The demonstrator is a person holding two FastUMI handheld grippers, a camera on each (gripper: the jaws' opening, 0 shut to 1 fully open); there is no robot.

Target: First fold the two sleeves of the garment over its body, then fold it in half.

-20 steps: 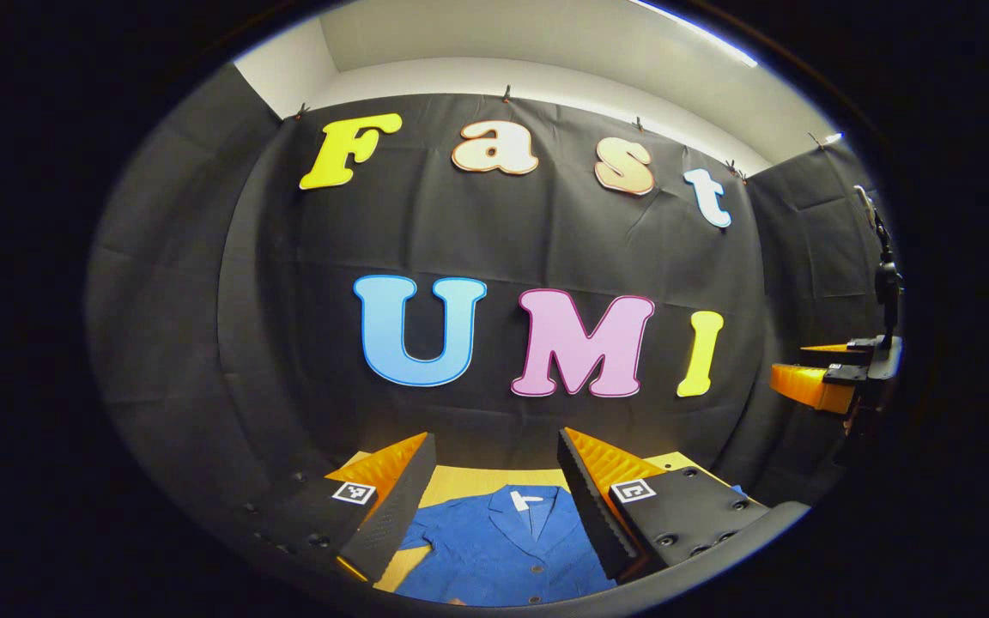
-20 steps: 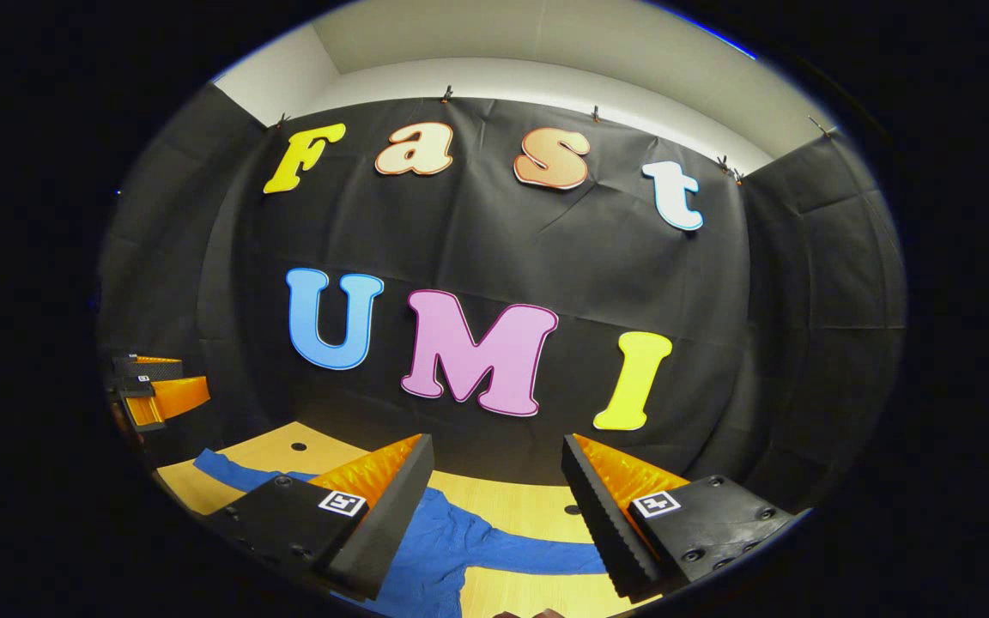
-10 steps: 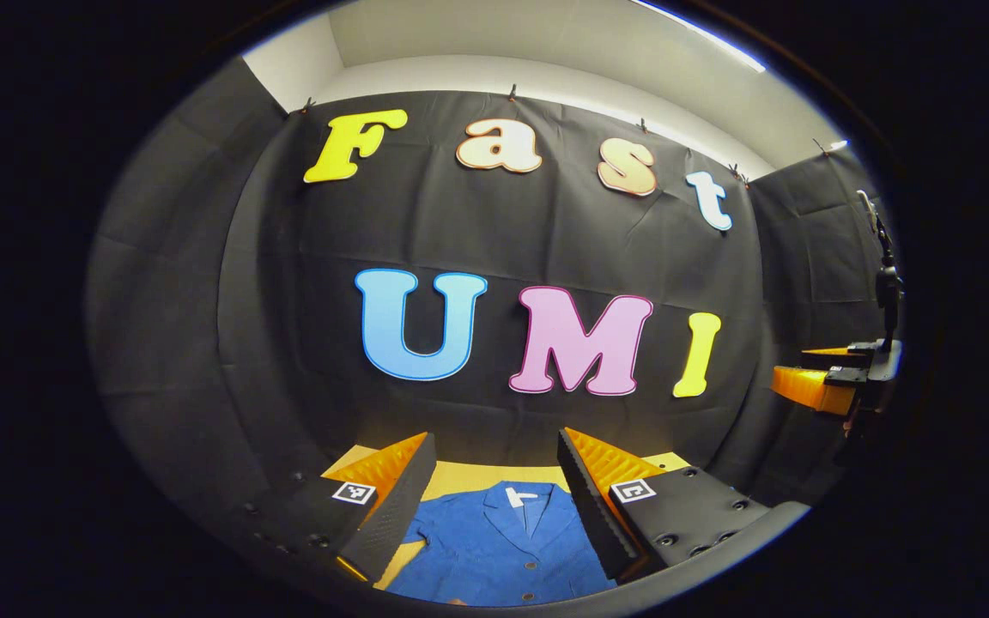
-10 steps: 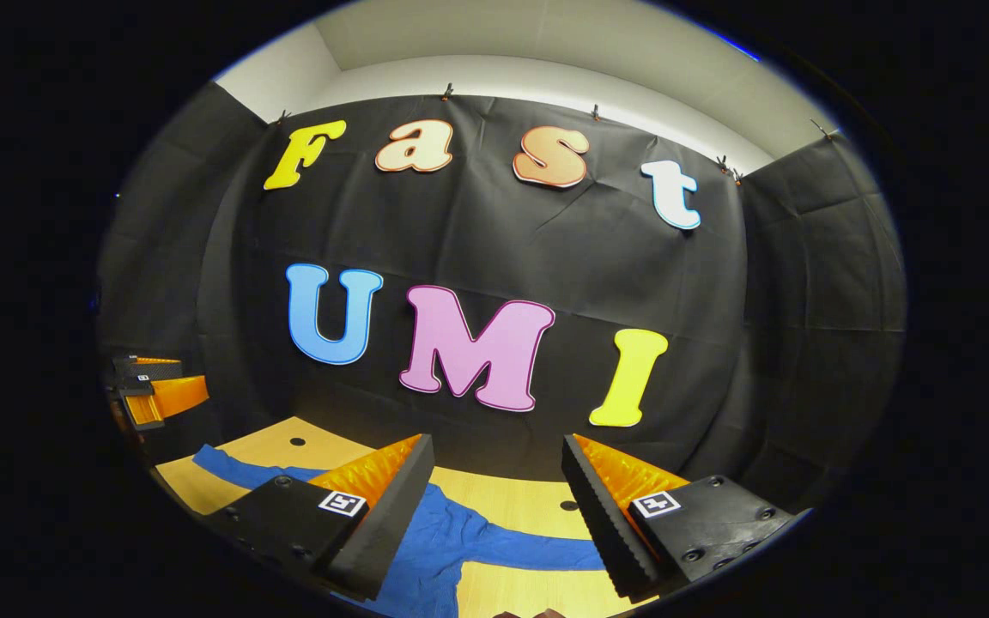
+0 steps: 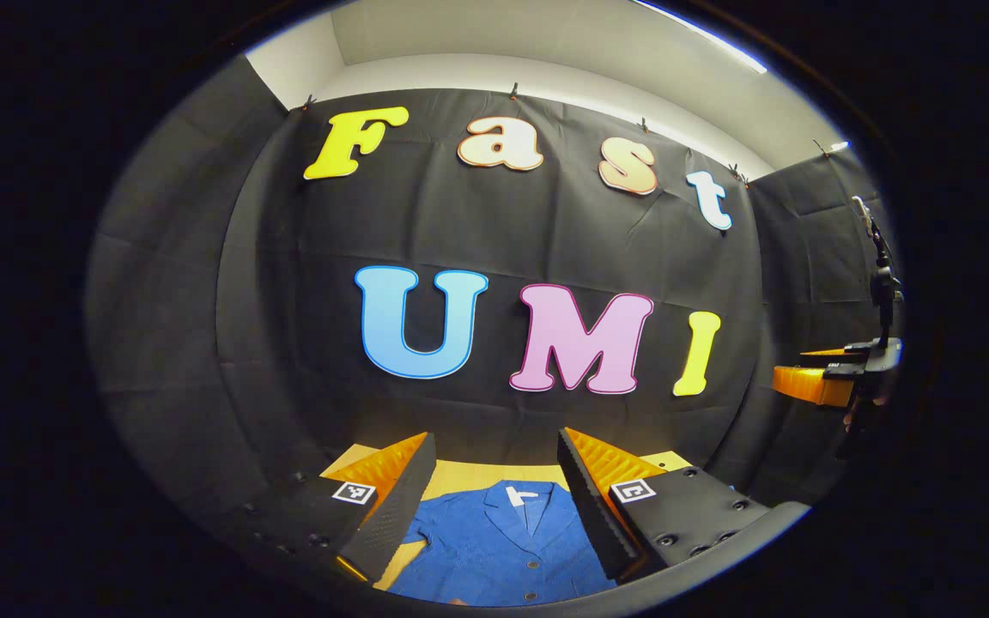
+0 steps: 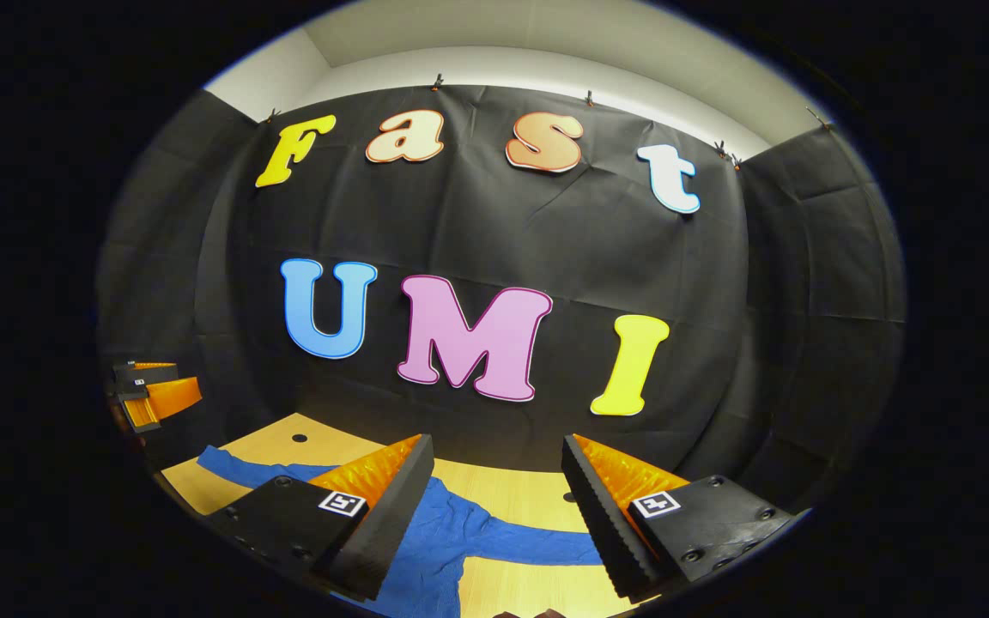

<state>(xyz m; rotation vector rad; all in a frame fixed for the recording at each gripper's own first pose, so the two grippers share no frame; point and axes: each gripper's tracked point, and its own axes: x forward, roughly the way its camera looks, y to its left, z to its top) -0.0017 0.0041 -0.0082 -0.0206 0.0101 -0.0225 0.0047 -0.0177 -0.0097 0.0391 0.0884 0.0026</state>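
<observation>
A blue button-up garment [image 5: 507, 545] lies flat on the wooden table [image 5: 469, 475], collar toward the back wall. My left gripper [image 5: 494, 481] hovers open above its collar and chest, nothing between the fingers. In the right gripper view the garment [image 6: 439, 549] spreads its sleeves outward: one sleeve [image 6: 537, 549] runs right, the other sleeve [image 6: 237, 470] runs left. My right gripper [image 6: 497, 485] hangs open above the right sleeve and shoulder. The right gripper [image 5: 829, 382] shows far off at the right edge of the left gripper view; the left gripper [image 6: 151, 399] shows at the left edge of the right gripper view.
The black cloth wall stands close behind the table's [image 6: 529, 489] far edge. Small dark holes [image 6: 299, 438] mark the tabletop. A dark stand [image 5: 881, 283] rises at the right edge of the left gripper view.
Both views tilted slightly: the garment sits a touch higher between the left fingers, and the wall dropped a little in the right gripper view. Both grippers stayed open.
</observation>
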